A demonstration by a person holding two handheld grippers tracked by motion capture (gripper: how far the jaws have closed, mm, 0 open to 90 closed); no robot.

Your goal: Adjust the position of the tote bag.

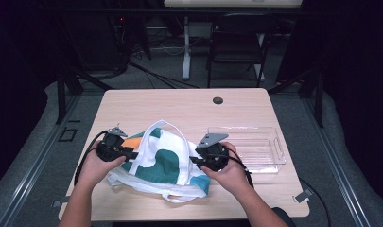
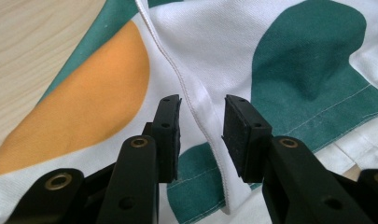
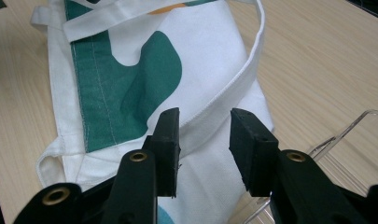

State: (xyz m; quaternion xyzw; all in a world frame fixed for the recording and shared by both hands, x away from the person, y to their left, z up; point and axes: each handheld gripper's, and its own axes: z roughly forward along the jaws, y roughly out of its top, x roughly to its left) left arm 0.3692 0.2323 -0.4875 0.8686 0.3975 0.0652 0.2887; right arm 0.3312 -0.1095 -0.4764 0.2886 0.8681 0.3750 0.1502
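High view: fixed cam above person's side, looks fwd + down on table (image 1: 146, 101), far enough to take in whole top plus floor and chair behind. Left gripper view: cam rides on left gripper (image 2: 201, 112), looks along its jaws, v. close to tote bag (image 2: 280, 56) cloth. Right gripper view: same on right gripper (image 3: 204, 126), a bit farther back, steep down-angle. All 3 share bag; right + high also share clear tray (image 3: 345, 140).

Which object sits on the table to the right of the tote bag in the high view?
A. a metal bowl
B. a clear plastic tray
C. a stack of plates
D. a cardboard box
B: a clear plastic tray lies beside the tote bag, near the right claw.
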